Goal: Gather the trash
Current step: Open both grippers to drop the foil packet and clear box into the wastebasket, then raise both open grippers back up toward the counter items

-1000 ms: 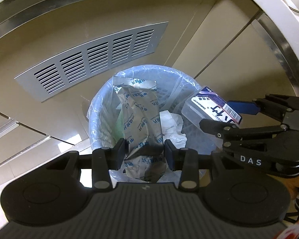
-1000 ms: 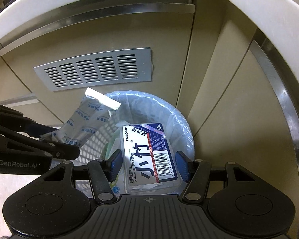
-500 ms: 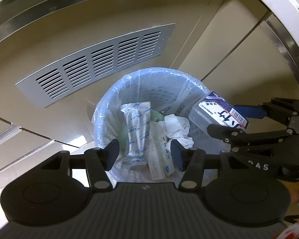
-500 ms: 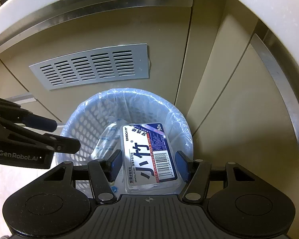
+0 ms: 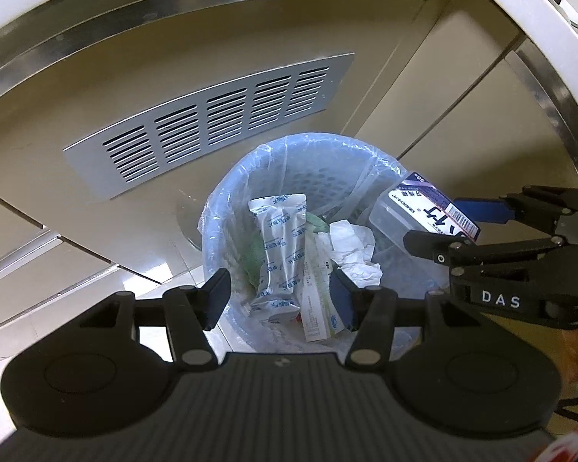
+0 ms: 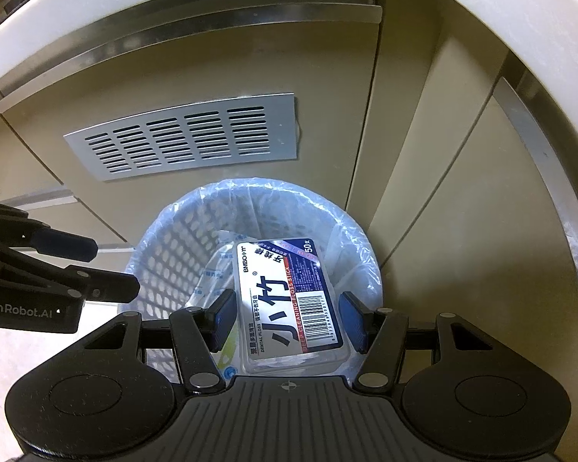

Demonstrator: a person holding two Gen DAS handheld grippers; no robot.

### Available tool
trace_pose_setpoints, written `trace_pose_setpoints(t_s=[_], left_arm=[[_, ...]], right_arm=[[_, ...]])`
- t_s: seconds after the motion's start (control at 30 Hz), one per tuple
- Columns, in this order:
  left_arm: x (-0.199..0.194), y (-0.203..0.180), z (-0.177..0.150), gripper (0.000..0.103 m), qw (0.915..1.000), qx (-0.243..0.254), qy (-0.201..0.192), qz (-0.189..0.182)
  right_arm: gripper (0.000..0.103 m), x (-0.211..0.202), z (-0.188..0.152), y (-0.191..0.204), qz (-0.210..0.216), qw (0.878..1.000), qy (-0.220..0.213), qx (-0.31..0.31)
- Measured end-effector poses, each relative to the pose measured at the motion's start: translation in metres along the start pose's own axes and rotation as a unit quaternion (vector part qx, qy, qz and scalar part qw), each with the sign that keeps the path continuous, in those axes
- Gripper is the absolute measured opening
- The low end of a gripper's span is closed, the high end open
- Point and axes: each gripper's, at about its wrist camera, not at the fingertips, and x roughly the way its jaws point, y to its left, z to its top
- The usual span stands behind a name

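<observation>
The white mesh bin (image 5: 327, 150) with its clear blue liner stands on the floor against the cabinet. Inside it lies a silver printed pouch (image 5: 279, 246), beside crumpled tissue (image 5: 350, 242) and a small carton (image 5: 320, 308). My left gripper (image 5: 279, 292) hangs open above the bin with nothing between its pads. My right gripper (image 6: 289, 315) is shut on a clear dental floss box (image 6: 285, 292) and holds it over the right half of the bin (image 6: 165, 254). The left wrist view shows that box (image 5: 427, 208) in the right gripper (image 5: 431, 222) at the bin's right rim.
A silver vent grille (image 5: 212, 115) sits in the beige cabinet front (image 6: 424, 134) behind the bin. A white counter edge (image 6: 520, 19) curves overhead. Pale floor tiles (image 5: 38, 269) run to the left of the bin.
My left gripper opened and let go of the silver pouch, which dropped into the bin and now lies among the trash. The right gripper has stayed still with the floss box.
</observation>
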Motion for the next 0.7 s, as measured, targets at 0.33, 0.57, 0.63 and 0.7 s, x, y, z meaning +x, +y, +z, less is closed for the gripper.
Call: trace_pose_setpoints(t_s=[0.33,0.57,0.63,0.7], left_arm=[[-0.005,0.003,-0.004,0.053,1.0000,-0.004,-0.003,0.005],[-0.007,0.007,-0.006,0.053,0.9999,-0.007,-0.006,0.005],[-0.008,0.006,-0.006,0.053,0.9999,-0.006,-0.008,0.003],[-0.011,0.005,-0.006,0.053,0.9999,-0.004,-0.011,0.003]], right_arm=[[0.068,0.000,0.002,0.001,0.018,0.999,-0.020,0.021],[0.074,0.001,0.000,0.001,0.019,0.999,-0.013,0.024],[0.074,0.000,0.000,0.002,0.021,0.999,-0.010,0.024],[0.074,-0.003,0.000,0.004,0.023,0.999,-0.011,0.022]])
